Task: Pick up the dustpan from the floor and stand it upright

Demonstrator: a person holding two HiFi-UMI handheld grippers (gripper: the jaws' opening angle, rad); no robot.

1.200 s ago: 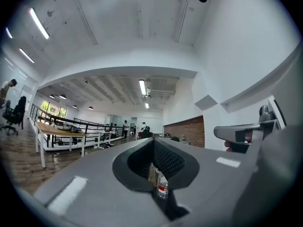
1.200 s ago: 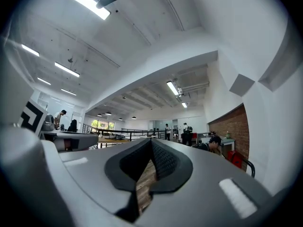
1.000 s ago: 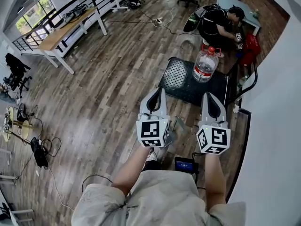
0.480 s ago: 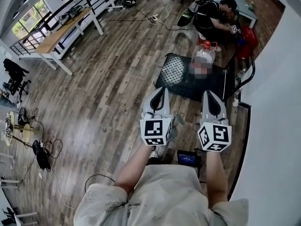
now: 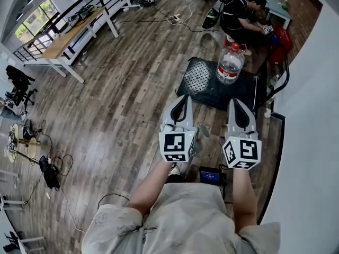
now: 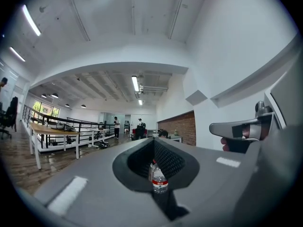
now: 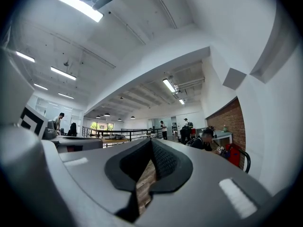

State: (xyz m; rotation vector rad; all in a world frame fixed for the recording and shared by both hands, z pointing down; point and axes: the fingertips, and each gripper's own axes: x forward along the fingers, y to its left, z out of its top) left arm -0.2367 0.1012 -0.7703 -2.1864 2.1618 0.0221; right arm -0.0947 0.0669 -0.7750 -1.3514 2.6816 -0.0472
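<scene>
Hovering closed, left tongs [image 5: 183,98] and right tongs [image 5: 233,102] flank, perhaps, the dustpan [image 5: 201,132].

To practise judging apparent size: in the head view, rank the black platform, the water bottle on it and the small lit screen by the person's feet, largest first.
1. black platform
2. water bottle
3. lit screen, smallest although it lies nearest the camera

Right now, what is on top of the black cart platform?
A clear water bottle with a red cap stands upright on the platform. The floor beneath is covered.
</scene>
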